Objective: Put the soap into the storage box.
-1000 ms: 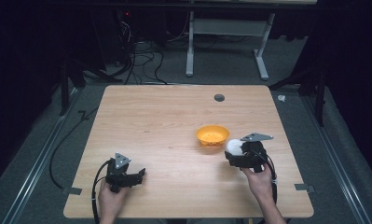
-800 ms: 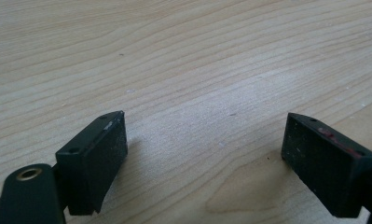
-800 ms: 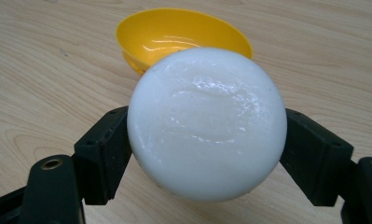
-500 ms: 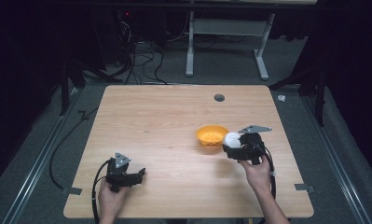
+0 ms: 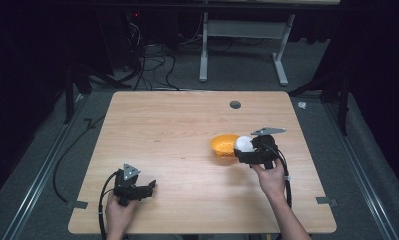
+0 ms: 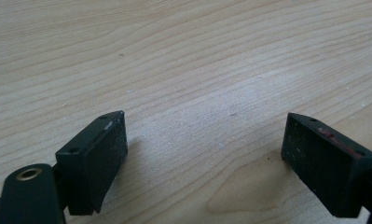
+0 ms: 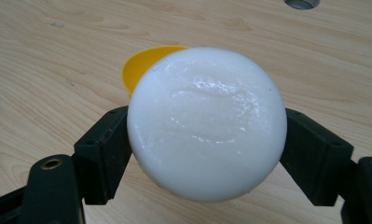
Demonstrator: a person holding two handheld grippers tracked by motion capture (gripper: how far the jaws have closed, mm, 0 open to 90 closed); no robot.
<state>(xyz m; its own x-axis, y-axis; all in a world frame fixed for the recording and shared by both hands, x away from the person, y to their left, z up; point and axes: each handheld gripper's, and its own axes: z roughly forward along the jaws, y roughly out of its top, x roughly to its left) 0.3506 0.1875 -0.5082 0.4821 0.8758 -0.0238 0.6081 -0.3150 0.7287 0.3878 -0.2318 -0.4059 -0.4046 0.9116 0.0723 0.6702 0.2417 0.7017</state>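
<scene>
White ball held at the bowl's rim

A glossy white round ball (image 7: 207, 123) is clamped in the right tongs (image 5: 248, 150) just beside the shallow orange plastic bowl (image 5: 222, 144); the left tongs (image 6: 204, 158) are held apart over bare wooden desk (image 5: 177, 125), well apart from the bowl.

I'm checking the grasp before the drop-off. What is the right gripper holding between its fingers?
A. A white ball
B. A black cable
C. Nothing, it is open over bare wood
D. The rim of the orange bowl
A: in the right gripper view the white ball sits clamped between the two black fingers, and the high view shows the right gripper carrying it at the edge of the orange bowl.
</scene>
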